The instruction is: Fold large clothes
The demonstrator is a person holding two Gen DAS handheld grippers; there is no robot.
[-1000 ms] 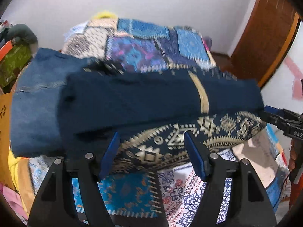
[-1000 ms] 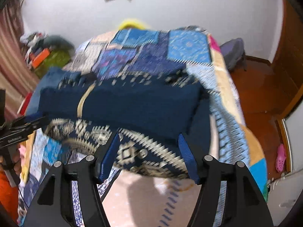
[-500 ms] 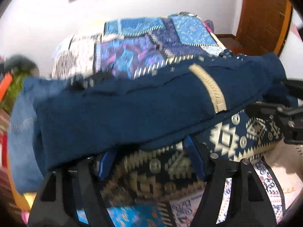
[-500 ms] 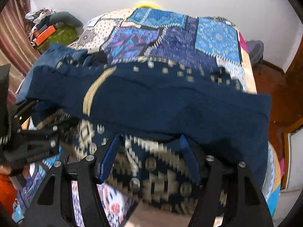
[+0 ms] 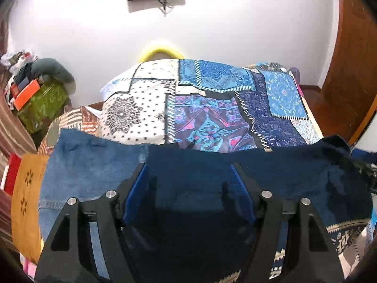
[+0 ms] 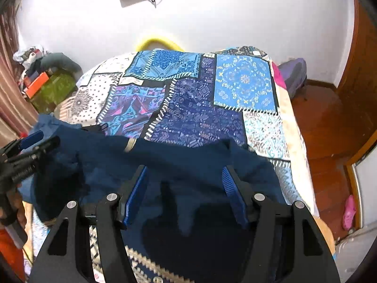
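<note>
**Both claws spread wide over the navy garment on the bed**

The left claw stands released, its blue-padded fingers wide apart above the navy garment, nothing pinched between them. The right claw is likewise released, fingers spread over the same dark cloth. Whether either claw's tips touch the fabric cannot be told.

The garment lies folded across the near part of the bed, over the patchwork bedspread, its gold-and-white patterned border showing at the near edge.

Only the left wrist view shows the lighter blue denim piece lying just beside the navy garment on its left, with an orange cloth further out. Only the right wrist view shows a tan stripe at the garment's far fold, the bedspread's right edge dropping to the wooden floor, and the left claw from the side, at the garment's left end.

Both views take in the white wall and the green box at far left.
</note>
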